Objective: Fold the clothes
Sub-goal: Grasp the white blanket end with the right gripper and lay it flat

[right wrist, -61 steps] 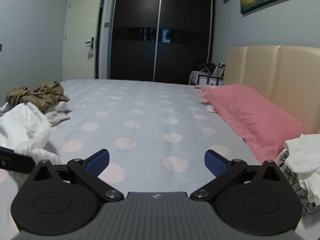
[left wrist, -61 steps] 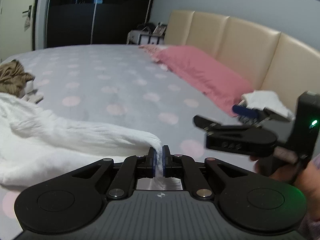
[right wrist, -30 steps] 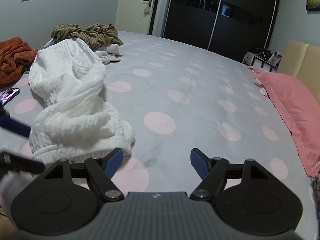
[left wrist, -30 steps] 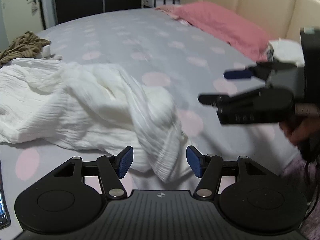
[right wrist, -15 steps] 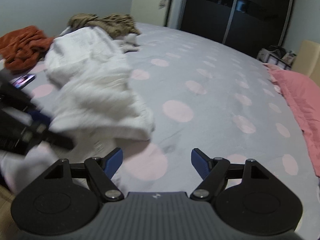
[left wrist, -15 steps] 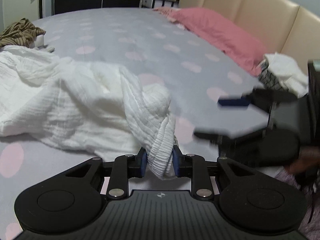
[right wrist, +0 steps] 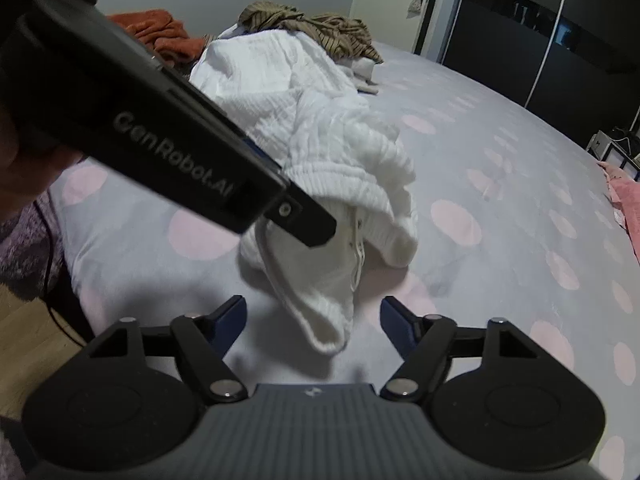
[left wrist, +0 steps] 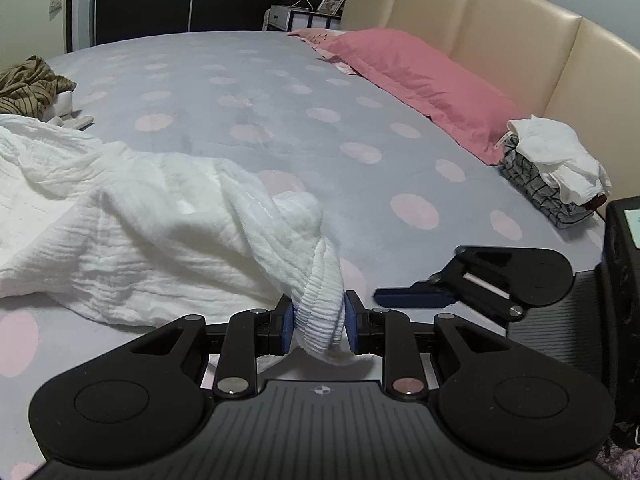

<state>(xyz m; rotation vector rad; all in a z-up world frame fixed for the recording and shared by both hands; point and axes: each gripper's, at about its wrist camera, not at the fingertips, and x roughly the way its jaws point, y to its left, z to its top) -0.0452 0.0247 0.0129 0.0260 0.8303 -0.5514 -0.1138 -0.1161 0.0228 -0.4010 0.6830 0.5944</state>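
L gripper (left wrist: 319,322) clamped on garment (left wrist: 168,216) ribbed hem. R gripper (right wrist: 312,318) jaws closing, hem edge between, no contact yet. Fabric soft, light, floppy; grip hem corners.

- White garment (left wrist: 168,232): crinkled, ribbed cloth, matt.
- Bedsheet (left wrist: 280,120): smooth matt fabric.
- Headboard (left wrist: 500,32): smooth, faintly glossy, perhaps leather.
- Left gripper (left wrist: 318,326): matt black plastic, blue pads.
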